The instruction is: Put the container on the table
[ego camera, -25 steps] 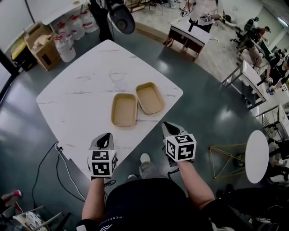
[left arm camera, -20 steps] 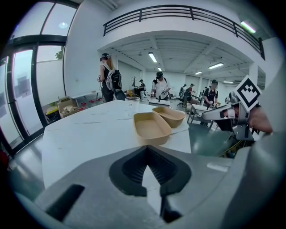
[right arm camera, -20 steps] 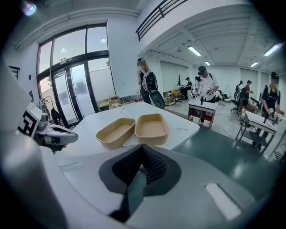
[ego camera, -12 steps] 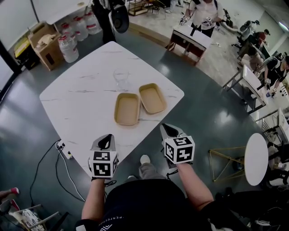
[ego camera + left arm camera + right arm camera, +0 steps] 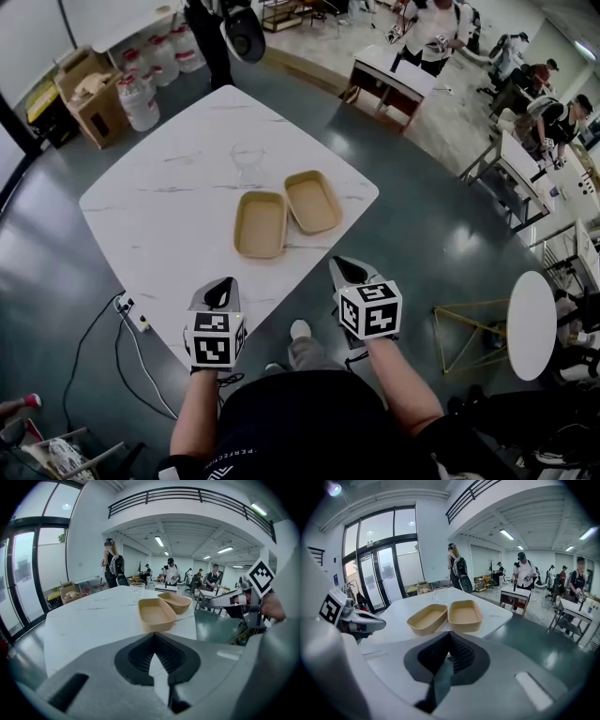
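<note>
Two tan oval containers sit side by side on the white marble table (image 5: 159, 206): the left container (image 5: 260, 224) and the right container (image 5: 312, 202). Both show again in the left gripper view, the nearer container (image 5: 154, 614) and the farther one (image 5: 177, 602), and in the right gripper view (image 5: 427, 618) (image 5: 464, 614). A clear glass (image 5: 247, 163) stands just behind them. My left gripper (image 5: 218, 293) is shut and empty at the table's near edge. My right gripper (image 5: 352, 272) is shut and empty, just off the near right edge.
Water jugs (image 5: 136, 101) and a cardboard box (image 5: 86, 94) stand on the floor at the back left. A person (image 5: 211, 33) stands behind the table. A desk (image 5: 392, 77) is at the back right, a small round white table (image 5: 532, 323) at the right.
The view has shifted slightly. People in the background at the upper right have moved. Both grippers and the containers have stayed where they were.
</note>
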A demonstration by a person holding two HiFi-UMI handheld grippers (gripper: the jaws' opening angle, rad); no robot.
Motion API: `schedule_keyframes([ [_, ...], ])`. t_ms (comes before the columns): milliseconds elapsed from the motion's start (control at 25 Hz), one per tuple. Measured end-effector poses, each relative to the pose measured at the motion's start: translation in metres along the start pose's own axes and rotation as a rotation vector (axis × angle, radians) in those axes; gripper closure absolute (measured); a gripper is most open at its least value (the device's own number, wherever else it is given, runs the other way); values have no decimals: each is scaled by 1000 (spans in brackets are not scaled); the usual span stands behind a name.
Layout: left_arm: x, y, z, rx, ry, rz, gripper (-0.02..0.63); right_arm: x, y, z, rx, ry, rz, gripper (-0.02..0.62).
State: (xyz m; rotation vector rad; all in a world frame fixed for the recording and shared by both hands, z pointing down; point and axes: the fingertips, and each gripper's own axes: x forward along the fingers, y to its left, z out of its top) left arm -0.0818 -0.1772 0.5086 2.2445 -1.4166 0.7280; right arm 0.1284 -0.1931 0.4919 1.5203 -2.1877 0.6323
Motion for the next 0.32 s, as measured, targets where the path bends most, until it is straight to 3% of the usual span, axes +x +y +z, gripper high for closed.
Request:
schedule_keyframes([
  [320, 3, -7, 3, 6, 1, -9, 604, -2, -5, -2, 6, 5, 2, 596],
])
